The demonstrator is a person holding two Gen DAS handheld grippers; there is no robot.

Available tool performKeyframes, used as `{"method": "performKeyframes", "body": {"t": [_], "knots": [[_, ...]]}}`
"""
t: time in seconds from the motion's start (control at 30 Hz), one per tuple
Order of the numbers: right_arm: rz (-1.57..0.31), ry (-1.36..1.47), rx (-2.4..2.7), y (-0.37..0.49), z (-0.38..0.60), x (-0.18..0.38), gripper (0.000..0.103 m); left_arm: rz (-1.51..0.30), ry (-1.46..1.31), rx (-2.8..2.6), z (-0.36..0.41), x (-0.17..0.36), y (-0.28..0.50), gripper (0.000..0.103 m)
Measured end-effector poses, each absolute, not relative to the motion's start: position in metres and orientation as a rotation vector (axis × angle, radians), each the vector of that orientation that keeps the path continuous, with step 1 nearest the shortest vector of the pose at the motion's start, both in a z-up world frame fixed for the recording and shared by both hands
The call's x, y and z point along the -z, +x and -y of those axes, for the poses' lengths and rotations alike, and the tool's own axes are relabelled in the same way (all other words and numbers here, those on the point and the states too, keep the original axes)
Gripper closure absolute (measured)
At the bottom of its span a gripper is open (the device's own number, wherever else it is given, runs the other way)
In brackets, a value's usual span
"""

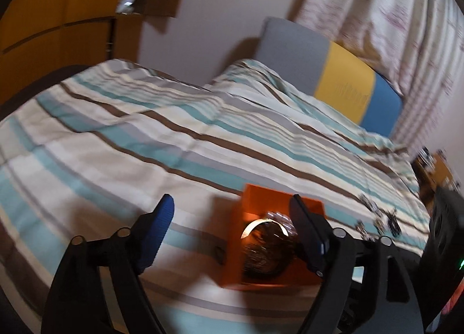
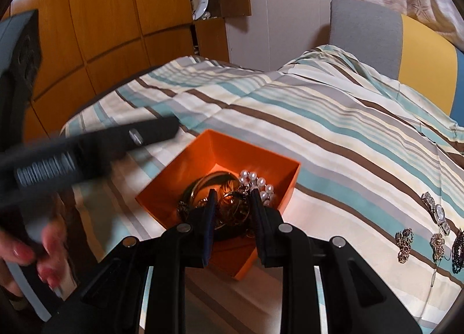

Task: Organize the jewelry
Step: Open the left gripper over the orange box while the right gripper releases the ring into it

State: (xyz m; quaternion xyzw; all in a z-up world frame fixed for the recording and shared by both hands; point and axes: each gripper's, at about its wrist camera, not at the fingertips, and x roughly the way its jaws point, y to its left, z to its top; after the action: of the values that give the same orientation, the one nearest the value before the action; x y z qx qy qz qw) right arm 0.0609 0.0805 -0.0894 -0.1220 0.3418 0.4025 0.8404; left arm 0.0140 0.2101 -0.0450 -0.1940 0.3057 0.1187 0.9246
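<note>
An open orange box (image 2: pixel 232 145) sits on the striped bedspread, holding a pearl bracelet (image 2: pixel 258 184), gold bangles (image 2: pixel 208 181) and tangled chains. My right gripper (image 2: pixel 233 193) hovers just over this pile. Its fingers are a narrow gap apart, with gold jewelry showing in the gap; I cannot tell whether they pinch any of it. In the left wrist view the orange box (image 1: pixel 278 197) lies ahead of my left gripper (image 1: pixel 232 206), to the right of centre. That gripper's jaws stand wide apart and empty, and its right finger overlaps the box and a shiny bangle (image 1: pixel 261 223).
On the bedspread (image 2: pixel 333 131), right of the box, lie a wristwatch (image 2: pixel 438 212), two ornate pieces (image 2: pixel 404 244) and dark beads (image 2: pixel 458 250). A person's hand (image 2: pixel 52 247) grips the other tool at the left. A headboard (image 2: pixel 420 52) and a wooden wardrobe (image 2: pixel 116 29) stand behind.
</note>
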Motion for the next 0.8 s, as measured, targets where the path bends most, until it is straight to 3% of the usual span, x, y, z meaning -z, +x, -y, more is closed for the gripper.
{"method": "performKeyframes", "body": {"t": [0.13,0.2,0.8], "knots": [[-0.708,-0.265,-0.841,0.061,-0.081,0.090,0.080,-0.635,-0.352,-0.293,-0.212,0.042,0.013,0.022],[-0.711,-0.244,-0.841,0.062,-0.079,0.090,0.075,-0.639,-0.356,-0.300,-0.213,0.042,0.013,0.020],[-0.719,-0.087,-0.723,0.068,-0.009,0.072,0.070,-0.665,-0.356,-0.215,-0.172,0.036,0.023,0.017]]}}
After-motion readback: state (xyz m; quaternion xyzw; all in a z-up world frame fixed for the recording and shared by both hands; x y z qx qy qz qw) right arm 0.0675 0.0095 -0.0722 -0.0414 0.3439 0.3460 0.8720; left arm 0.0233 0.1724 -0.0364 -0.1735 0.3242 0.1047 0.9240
